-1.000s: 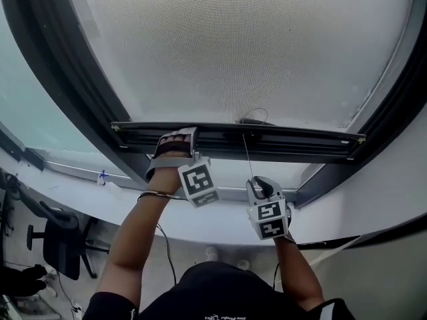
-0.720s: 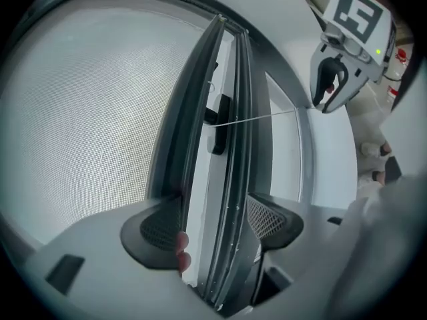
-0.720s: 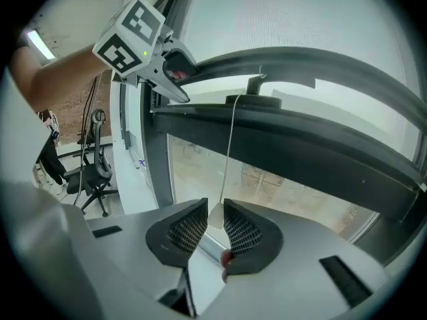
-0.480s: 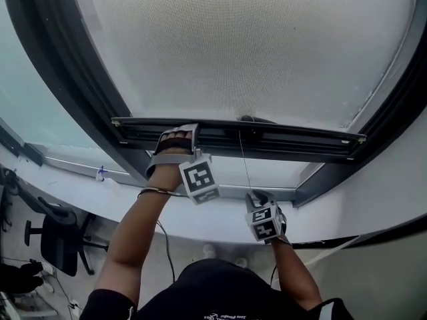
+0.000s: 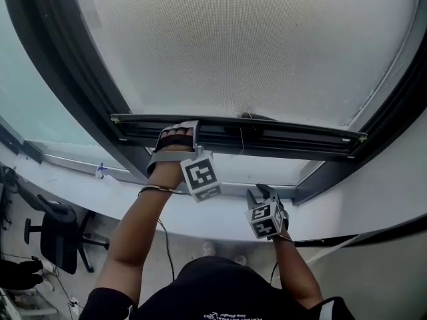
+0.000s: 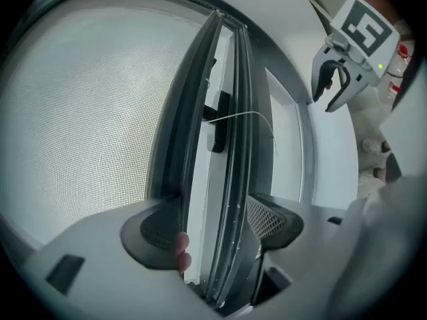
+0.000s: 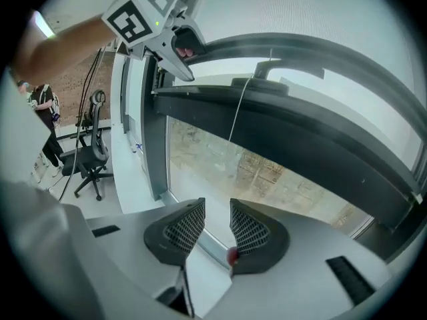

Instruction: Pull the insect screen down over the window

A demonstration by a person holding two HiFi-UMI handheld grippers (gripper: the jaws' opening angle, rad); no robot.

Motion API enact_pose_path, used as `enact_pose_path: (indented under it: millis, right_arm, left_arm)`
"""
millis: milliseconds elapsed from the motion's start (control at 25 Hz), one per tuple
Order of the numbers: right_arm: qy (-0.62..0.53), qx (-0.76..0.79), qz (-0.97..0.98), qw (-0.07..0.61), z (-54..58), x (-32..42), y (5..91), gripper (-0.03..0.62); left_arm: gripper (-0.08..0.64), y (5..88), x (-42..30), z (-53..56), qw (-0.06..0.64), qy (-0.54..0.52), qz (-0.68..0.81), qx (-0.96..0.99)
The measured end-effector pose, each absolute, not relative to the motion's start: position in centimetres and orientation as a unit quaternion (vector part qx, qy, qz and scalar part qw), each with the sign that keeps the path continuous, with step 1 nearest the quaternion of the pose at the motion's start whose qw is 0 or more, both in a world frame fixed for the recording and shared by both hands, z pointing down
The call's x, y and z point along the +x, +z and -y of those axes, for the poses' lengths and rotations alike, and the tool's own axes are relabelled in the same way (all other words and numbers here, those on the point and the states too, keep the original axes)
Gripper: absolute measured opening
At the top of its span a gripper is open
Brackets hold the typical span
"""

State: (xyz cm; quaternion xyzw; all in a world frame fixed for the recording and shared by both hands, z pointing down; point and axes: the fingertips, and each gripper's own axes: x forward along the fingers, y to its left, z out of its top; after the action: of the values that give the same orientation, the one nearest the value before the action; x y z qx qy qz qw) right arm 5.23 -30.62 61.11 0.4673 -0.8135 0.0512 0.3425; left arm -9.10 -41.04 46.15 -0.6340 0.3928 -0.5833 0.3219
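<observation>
Head view shows the bottom bar [image 5: 293,139] of the screen [image 5: 253,45] crossing the middle from nine to three o'clock, my left gripper [image 5: 176,135] clamped on it toward nine. My right gripper [image 5: 261,193], at five o'clock below the bar, has just been opening its jaws and holds nothing. Pulling at one end alone could tilt the bar and jam it, or my grip could slip and the screen spring back.

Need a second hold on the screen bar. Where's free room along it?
Free: the bar from cord to right frame, the longest stretch. Short gaps either side of the left tool, which clamps the bar. Tightest round the cord.
</observation>
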Motion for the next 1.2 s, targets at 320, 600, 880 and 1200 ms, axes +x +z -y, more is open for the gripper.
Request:
enact_pose_path:
  millis: [320,600,880,1200]
  right_arm:
    - [0.015,0.487,0.824,0.289,32.8,5.4,53.9,0.097]
    - [0.017,0.482,0.838,0.256,35.2,2.9,52.5,0.097]
    - [0.024,0.482,0.840,0.249,37.4,0.9,52.7,0.097]
    - [0.034,0.505,0.833,0.225,39.0,0.6,51.9,0.096]
  left_arm:
    - [0.313,46.1,-9.2,41.0,0.322,-0.589,-0.395,-0.627]
    - [0.313,46.1,-9.2,41.1,0.325,-0.591,-0.400,-0.621]
    - [0.313,46.1,-9.2,41.1,0.323,-0.592,-0.402,-0.619]
    - [0.313,45.8,-9.4,41.2,0.328,-0.592,-0.404,-0.615]
